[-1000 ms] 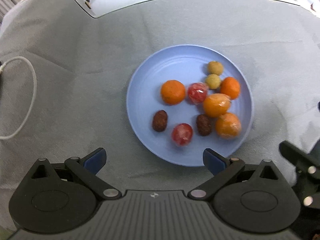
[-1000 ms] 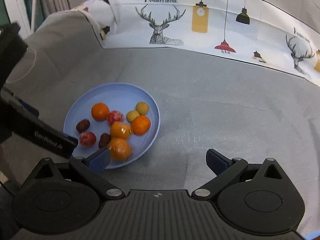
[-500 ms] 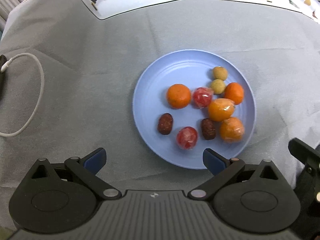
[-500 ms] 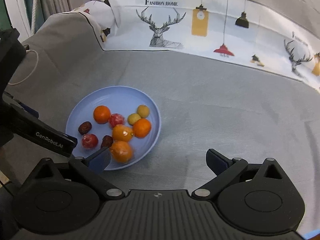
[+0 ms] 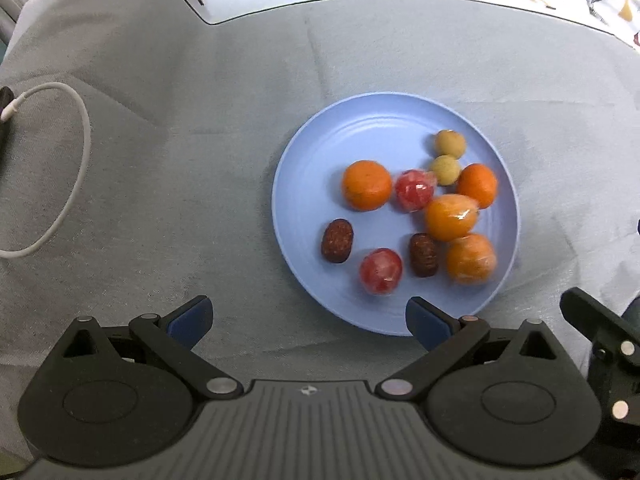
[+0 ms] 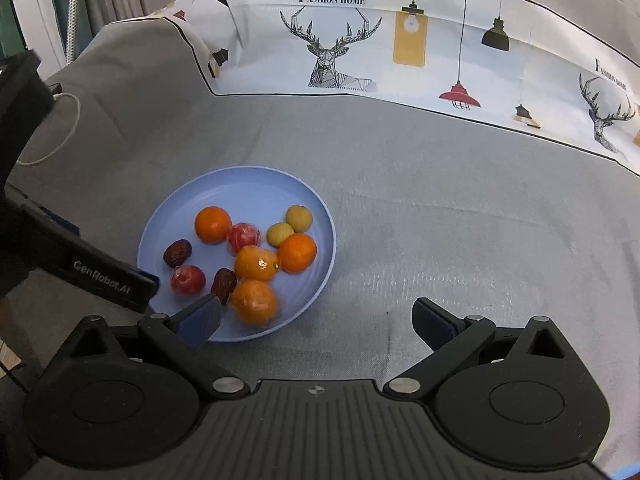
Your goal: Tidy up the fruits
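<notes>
Fruits all sit mixed on blue plate (image 5: 304,168): four oranges (image 5: 366,185), two red ones, two dates, two longans. No sorted groups visible. Both hand-held grippers (image 5: 308,316) (image 6: 316,320) spread wide, empty, near plate's front rim.

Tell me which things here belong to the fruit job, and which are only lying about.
Job:
- plate
- four oranges
- two red fruits
- two dates
- two yellow fruits
- left gripper, right gripper, both open

Lying about:
- white cable
- printed cloth
</notes>
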The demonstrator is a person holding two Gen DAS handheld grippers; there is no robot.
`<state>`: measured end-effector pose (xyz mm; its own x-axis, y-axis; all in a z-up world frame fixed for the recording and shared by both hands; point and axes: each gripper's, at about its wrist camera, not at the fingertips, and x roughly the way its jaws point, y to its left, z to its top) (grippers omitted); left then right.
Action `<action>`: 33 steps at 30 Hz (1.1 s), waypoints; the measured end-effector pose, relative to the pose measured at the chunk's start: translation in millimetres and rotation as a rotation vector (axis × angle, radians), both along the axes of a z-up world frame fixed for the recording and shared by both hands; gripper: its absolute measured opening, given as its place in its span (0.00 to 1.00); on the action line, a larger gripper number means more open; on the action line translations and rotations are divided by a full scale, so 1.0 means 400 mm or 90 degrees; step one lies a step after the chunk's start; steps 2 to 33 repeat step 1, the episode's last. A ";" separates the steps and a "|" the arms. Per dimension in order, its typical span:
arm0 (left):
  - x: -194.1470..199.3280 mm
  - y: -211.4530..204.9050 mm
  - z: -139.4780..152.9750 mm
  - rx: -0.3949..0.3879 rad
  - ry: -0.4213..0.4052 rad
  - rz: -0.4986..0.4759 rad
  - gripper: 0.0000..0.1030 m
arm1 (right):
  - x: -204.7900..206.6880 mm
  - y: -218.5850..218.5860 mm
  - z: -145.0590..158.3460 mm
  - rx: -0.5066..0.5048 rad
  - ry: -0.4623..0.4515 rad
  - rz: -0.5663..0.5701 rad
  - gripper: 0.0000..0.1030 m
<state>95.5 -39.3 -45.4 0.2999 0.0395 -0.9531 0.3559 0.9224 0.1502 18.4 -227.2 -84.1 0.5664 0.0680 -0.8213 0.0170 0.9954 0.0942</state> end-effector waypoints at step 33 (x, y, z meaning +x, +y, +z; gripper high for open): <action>-0.003 -0.002 0.004 0.004 -0.007 -0.005 1.00 | 0.001 0.000 0.002 -0.001 -0.001 -0.001 0.98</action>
